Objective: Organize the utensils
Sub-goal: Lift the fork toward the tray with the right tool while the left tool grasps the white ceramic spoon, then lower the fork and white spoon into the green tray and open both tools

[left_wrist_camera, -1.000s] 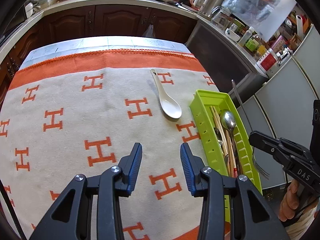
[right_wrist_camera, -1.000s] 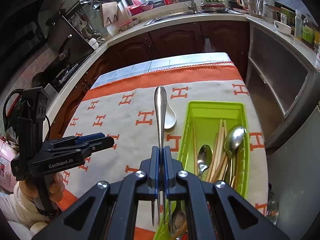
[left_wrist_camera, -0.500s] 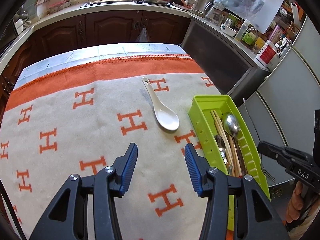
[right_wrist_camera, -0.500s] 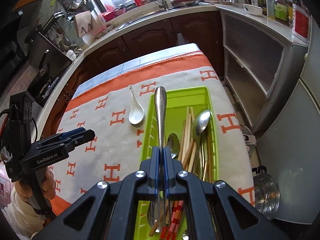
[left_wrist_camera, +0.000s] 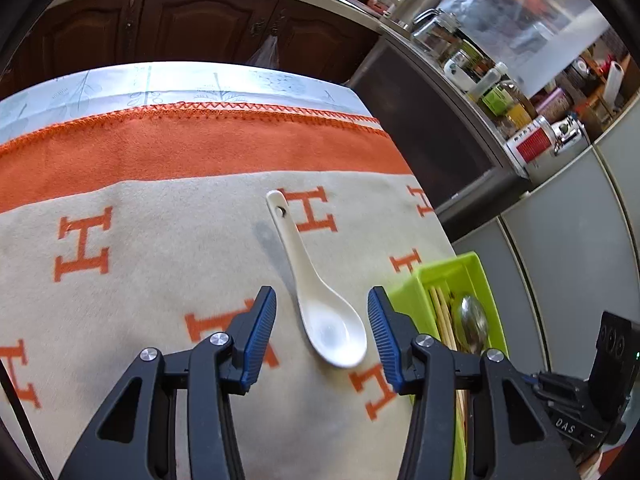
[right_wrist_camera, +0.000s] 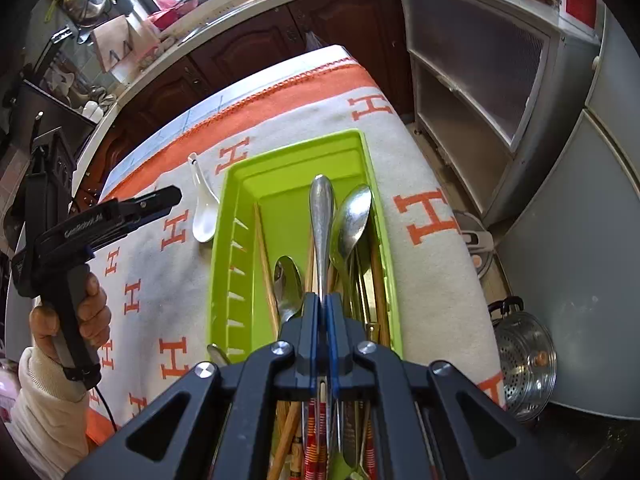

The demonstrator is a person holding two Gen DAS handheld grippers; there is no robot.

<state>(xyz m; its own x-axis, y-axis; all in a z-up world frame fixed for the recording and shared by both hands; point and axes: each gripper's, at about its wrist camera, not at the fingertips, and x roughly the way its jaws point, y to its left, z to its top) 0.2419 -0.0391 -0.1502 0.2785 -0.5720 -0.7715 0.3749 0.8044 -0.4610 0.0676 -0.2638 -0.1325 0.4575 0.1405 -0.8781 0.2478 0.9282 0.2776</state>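
Observation:
A white ceramic spoon (left_wrist_camera: 332, 328) lies on the H-patterned blanket, bowl toward me, left of the green utensil tray (left_wrist_camera: 440, 264). My left gripper (left_wrist_camera: 320, 300) hovers over it, jaws apart and closing, the bowl showing between the blue pads untouched. My right gripper (right_wrist_camera: 323, 300) is shut on a metal fork, whose handle (right_wrist_camera: 322, 216) points forward above the tray (right_wrist_camera: 296, 152). Inside the tray lie metal spoons (right_wrist_camera: 352, 216) and wooden chopsticks (right_wrist_camera: 264, 256). In the right wrist view the left gripper (right_wrist_camera: 160, 200) sits beside the white spoon (right_wrist_camera: 204, 216).
The blanket (left_wrist_camera: 160, 240) covers the table, whose right edge runs just past the tray. A metal steamer pot (right_wrist_camera: 524, 364) stands on the floor to the right. Dark cabinets and a cluttered counter (left_wrist_camera: 500, 92) lie beyond. A hand (right_wrist_camera: 92, 312) holds the left gripper's handle.
My left gripper moved forward and down until the white spoon's bowl shows between its fingers. My right gripper carried the fork rightward and lower, from over the blanket to over the tray.

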